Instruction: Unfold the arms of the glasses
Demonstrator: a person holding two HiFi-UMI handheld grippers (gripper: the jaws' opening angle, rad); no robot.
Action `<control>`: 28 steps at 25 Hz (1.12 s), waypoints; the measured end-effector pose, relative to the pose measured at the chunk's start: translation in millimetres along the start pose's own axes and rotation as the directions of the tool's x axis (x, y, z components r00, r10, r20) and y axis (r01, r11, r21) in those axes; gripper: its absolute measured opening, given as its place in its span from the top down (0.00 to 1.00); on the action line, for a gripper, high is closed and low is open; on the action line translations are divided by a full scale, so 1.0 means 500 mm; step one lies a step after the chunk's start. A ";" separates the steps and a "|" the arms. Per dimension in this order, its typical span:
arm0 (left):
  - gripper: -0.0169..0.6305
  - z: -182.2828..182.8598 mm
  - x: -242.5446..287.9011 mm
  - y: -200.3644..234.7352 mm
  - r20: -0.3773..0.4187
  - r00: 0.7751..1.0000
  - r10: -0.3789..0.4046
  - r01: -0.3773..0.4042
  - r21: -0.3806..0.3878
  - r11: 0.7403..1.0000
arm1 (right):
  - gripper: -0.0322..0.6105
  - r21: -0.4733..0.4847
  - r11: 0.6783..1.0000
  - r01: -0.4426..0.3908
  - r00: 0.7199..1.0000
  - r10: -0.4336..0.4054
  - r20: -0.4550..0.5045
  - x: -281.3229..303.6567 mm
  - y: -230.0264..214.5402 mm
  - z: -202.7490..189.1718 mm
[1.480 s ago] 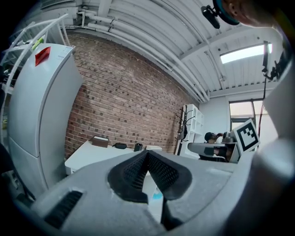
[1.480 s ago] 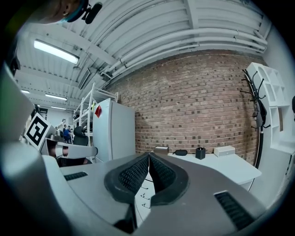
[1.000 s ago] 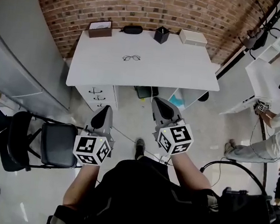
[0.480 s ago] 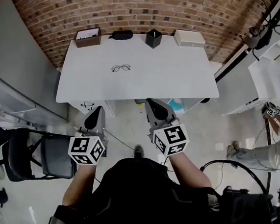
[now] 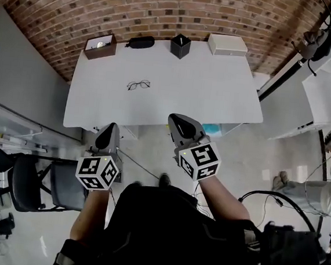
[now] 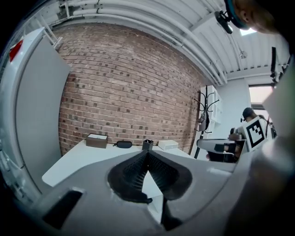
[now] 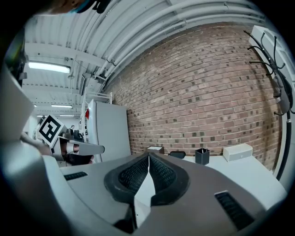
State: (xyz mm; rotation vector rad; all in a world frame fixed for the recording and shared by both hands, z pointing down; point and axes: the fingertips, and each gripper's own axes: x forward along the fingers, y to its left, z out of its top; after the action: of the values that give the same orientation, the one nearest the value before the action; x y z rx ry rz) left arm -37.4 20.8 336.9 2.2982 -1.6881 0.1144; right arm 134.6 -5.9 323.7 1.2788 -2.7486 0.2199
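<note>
A pair of thin dark-framed glasses (image 5: 138, 85) lies on the white table (image 5: 216, 87), left of its middle. Both grippers are held short of the table's near edge, pointing toward it. My left gripper (image 5: 108, 136) is shut with nothing in it; in the left gripper view its tips meet at one point (image 6: 147, 152). My right gripper (image 5: 182, 125) is also shut and empty, its tips touching (image 7: 148, 156) in the right gripper view. The glasses do not show in either gripper view.
Along the table's back edge by the brick wall stand a brown box (image 5: 100, 46), a black glasses case (image 5: 140, 41), a black pen cup (image 5: 180, 45) and a white box (image 5: 227, 45). A black chair (image 5: 35, 180) stands at my left. A second person (image 5: 323, 185) is at the right.
The table and glasses have drawn closer and lower in the head view as both grippers came forward toward the table edge. Both stayed shut.
</note>
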 end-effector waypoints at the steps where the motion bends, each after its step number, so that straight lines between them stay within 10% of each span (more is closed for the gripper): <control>1: 0.96 0.003 0.011 0.002 -0.005 1.000 0.001 -0.001 0.000 1.000 | 0.94 -0.001 1.000 -0.003 1.000 0.003 0.000 0.009 -0.008 0.000; 28: 0.96 -0.110 0.367 0.276 -0.219 0.974 -0.061 0.025 -0.159 0.987 | 0.93 -0.007 0.999 0.031 0.961 -0.032 -0.276 0.424 -0.128 -0.153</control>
State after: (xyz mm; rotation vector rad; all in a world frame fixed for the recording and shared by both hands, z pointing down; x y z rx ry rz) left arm -104.7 -171.0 457.0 2.1182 -1.4800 0.2157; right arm 50.2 -192.8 437.1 1.1892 -2.4908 0.3616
